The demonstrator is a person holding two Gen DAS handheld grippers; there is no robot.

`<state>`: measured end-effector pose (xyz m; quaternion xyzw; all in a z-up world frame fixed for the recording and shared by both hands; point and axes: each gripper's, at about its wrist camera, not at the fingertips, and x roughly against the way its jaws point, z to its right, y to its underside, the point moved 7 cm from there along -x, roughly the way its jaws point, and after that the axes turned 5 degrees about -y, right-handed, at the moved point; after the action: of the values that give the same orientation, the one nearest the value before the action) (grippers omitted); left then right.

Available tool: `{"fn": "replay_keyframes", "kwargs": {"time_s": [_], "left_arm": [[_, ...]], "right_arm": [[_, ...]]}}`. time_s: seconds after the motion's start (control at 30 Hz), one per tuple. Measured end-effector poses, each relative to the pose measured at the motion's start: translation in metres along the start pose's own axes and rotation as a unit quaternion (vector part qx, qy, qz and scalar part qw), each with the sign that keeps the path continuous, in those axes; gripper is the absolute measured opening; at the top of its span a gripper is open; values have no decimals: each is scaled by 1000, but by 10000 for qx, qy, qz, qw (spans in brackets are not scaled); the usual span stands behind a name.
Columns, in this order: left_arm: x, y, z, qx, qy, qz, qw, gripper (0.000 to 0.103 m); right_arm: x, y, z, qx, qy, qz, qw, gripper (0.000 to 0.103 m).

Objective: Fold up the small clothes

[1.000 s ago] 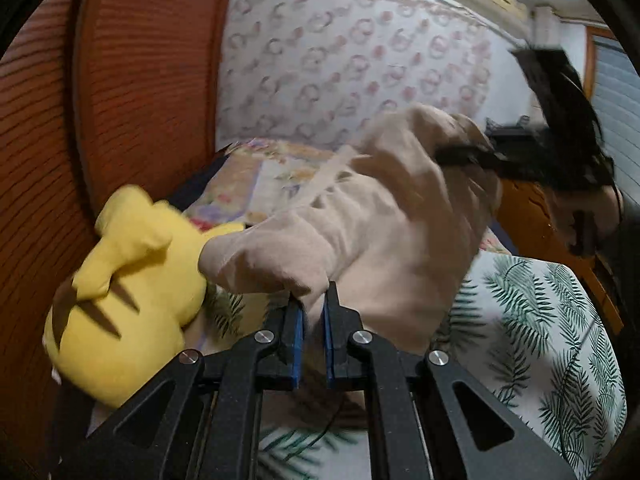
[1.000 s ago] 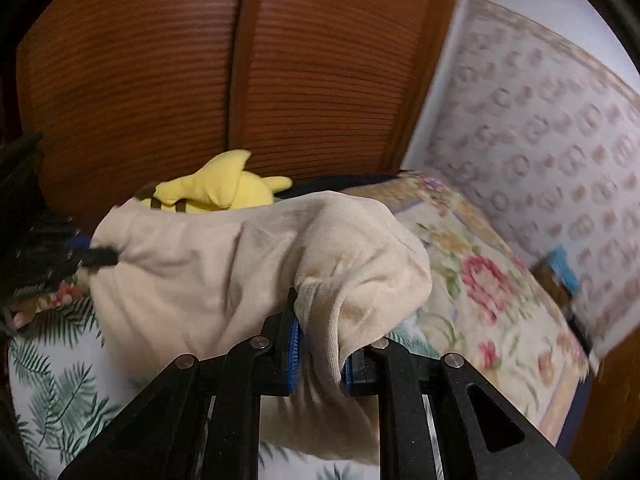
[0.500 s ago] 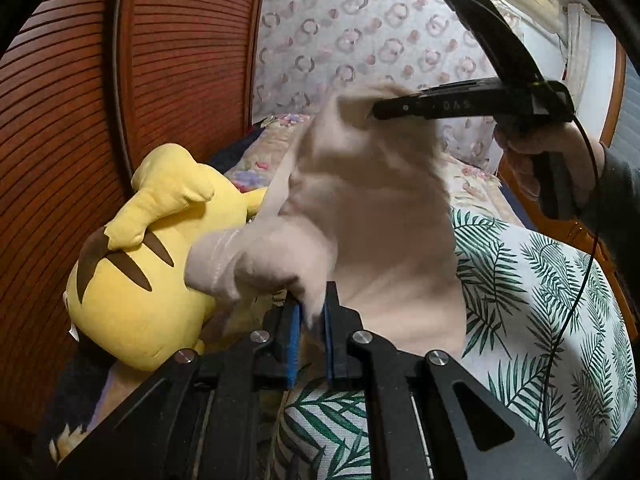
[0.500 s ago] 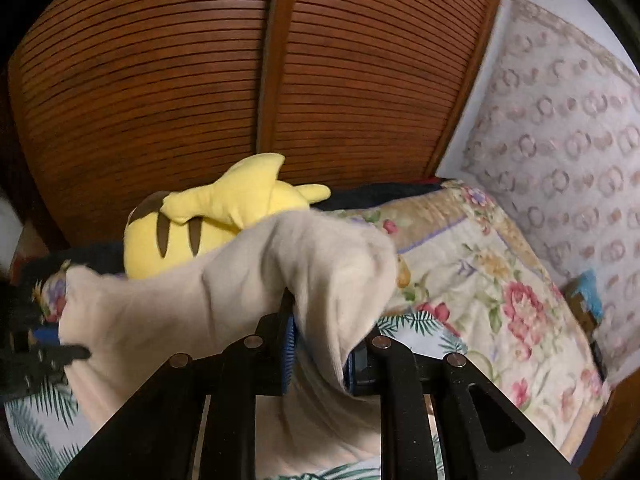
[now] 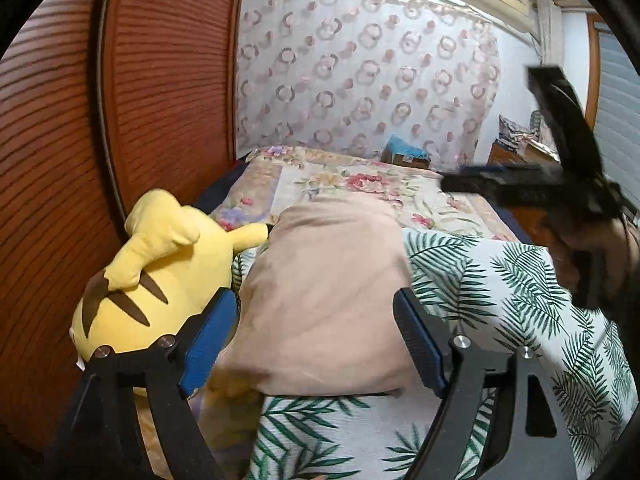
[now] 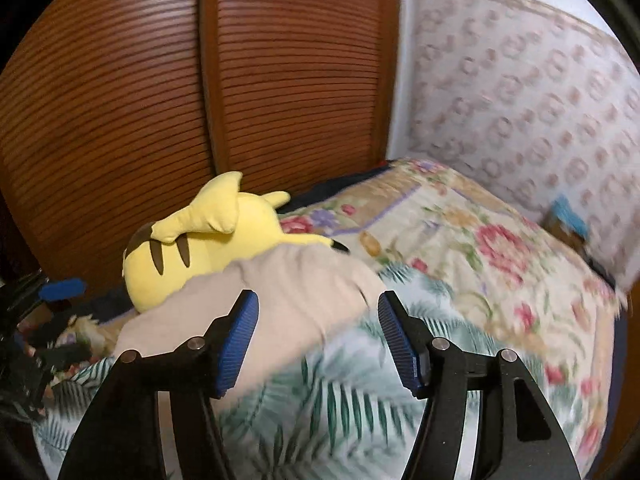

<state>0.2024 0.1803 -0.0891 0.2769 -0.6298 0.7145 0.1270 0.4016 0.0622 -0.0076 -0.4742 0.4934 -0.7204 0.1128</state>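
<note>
Beige garment point(image 5: 324, 296) folded flat on leaf-print sheet point(image 5: 500, 280), left gripper point(image 5: 316, 320) and right gripper point(image 6: 316, 332) both spread wide

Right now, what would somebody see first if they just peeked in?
Probably the bright yellow plush toy, lying on the bed against the brown wooden doors. Right beside it, touching it, a beige cloth lies on the leaf-print sheet. The left gripper and right gripper are both wide open, empty.
</note>
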Motion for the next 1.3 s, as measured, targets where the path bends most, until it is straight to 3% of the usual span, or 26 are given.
{"fn": "replay_keyframes", "kwargs": {"time_s": [0.17, 0.43, 0.73, 0.93, 1.3], "left_arm": [[17, -3, 27, -178, 126, 173, 9996, 81], [51, -6, 74, -473, 392, 391, 9973, 81], [90, -7, 125, -681, 700, 612, 9933, 81], [111, -2, 145, -724, 835, 695, 9914, 81], [122, 0, 151, -744, 826, 726, 9912, 81]], "right_arm": [[55, 42, -3, -659, 356, 221, 9970, 64], [141, 97, -31, -1114, 902, 593, 9879, 64], [242, 145, -72, -1493, 1732, 1098, 9673, 66], [274, 160, -104, -1674, 2150, 1334, 9529, 66], [274, 159, -122, -1731, 2274, 1429, 9476, 66]]}}
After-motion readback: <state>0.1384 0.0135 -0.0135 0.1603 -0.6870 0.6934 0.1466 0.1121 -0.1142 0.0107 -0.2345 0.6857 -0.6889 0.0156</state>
